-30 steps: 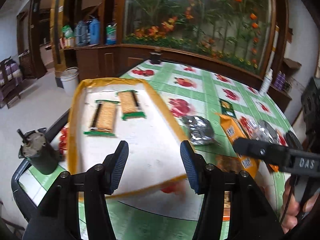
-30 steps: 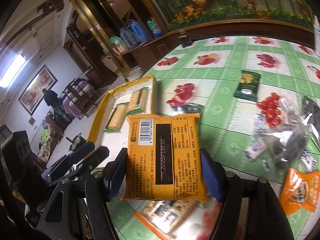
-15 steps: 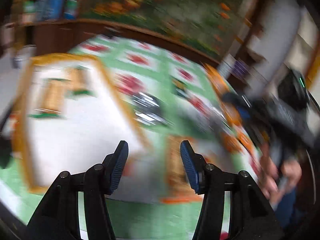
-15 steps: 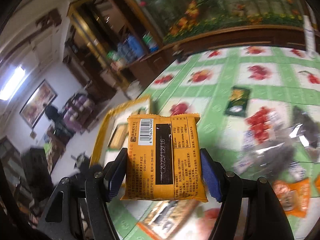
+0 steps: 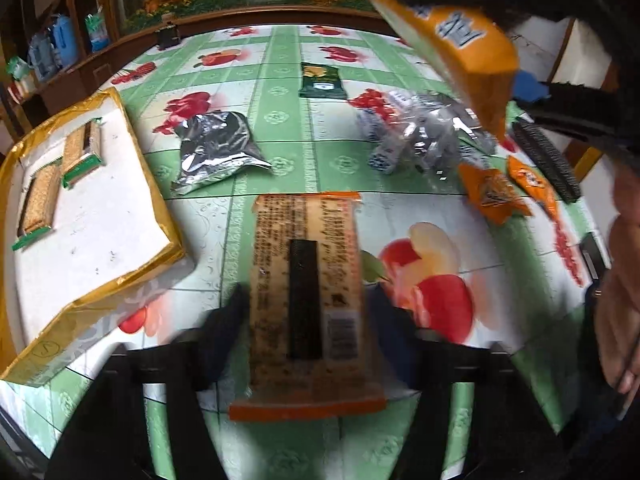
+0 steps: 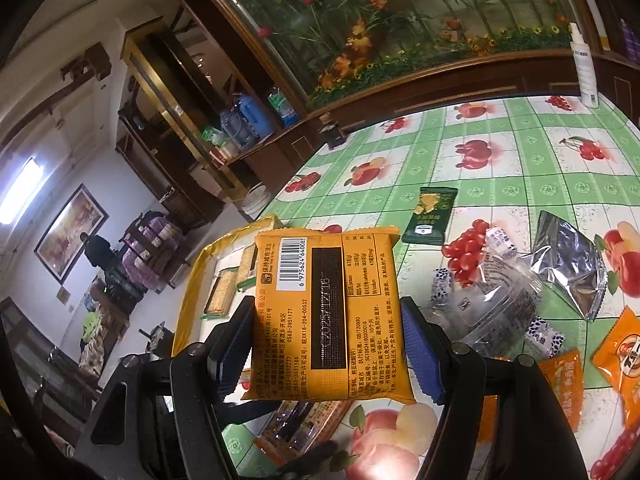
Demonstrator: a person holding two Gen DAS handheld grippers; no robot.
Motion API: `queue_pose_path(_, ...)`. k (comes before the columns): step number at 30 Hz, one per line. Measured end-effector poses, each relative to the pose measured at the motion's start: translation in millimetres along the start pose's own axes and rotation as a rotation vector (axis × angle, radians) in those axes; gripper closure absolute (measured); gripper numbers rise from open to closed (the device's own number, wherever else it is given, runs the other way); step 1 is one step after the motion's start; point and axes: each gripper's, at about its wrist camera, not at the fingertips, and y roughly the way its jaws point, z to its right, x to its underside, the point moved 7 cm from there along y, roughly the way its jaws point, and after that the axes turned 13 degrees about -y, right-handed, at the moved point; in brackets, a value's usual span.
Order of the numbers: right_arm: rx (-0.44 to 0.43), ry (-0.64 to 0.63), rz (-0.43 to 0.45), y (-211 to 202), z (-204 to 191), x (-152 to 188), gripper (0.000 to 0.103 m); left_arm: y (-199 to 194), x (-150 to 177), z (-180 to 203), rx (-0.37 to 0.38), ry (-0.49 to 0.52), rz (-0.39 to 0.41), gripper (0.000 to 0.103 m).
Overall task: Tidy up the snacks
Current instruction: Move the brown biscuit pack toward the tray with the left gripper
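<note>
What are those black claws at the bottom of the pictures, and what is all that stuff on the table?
Those are grabbers, like big tongs. A person holds one in each hand. A little camera sits on each and looks along its two fingers, so one picture comes from the left gripper and the other from the right gripper. The right one squeezes a yellow packet up in the air. The left one is open, and a long biscuit packet lies on the table between its fingers. On the fruit-pattern tablecloth you can also see a silver bag, a green packet, small orange packets and a gold-rimmed tray with two cracker bars in it.
</note>
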Motion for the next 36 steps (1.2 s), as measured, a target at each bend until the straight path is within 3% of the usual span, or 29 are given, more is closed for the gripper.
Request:
queue_pose_path(8,0.0,0.003,-0.005,2,-1,3,0.032,-13,-3,-7,-0.014,-0.018,0.07,0.051)
queue_pose_path(13,0.005,0.004,-0.006,4,-1,3,0.032,-41,-16,-20,-0.034,-0.046,0.167,0.052)
queue_pose_path(14,0.005,0.005,-0.008,5,-1,3,0.032,-47,-19,-23,-0.043,-0.05,0.187,0.055)
queue_pose_path(15,0.005,0.005,-0.01,6,-2,4,0.032,-52,-23,-27,-0.052,-0.055,0.206,0.07)
queue_pose_path(17,0.003,0.005,-0.015,8,-2,5,0.032,-61,-28,-33,-0.061,-0.068,0.232,0.071)
queue_pose_path(20,0.0,0.006,-0.021,11,-4,6,0.032,-62,-30,-41,-0.066,-0.077,0.225,0.071)
queue_pose_path(25,0.006,0.007,-0.025,12,-5,7,0.032,-54,-21,-42,0.027,-0.102,0.137,0.071)
queue_pose_path(26,0.008,0.009,-0.026,12,-3,7,0.032,-53,-18,-42,0.033,-0.098,0.12,0.069)
queue_pose_path(27,0.008,0.011,-0.026,12,-3,7,0.032,-52,-15,-42,0.031,-0.083,0.102,0.059)
queue_pose_path(28,0.008,0.012,-0.026,12,-2,7,0.032,-51,-10,-41,0.016,-0.061,0.094,0.041)
queue_pose_path(30,0.006,0.011,-0.025,11,-2,7,0.032,-48,-2,-41,-0.014,-0.032,0.086,0.024)
queue_pose_path(36,-0.004,0.011,-0.025,9,-2,8,0.032,-20,6,-36,-0.069,0.007,0.029,0.024)
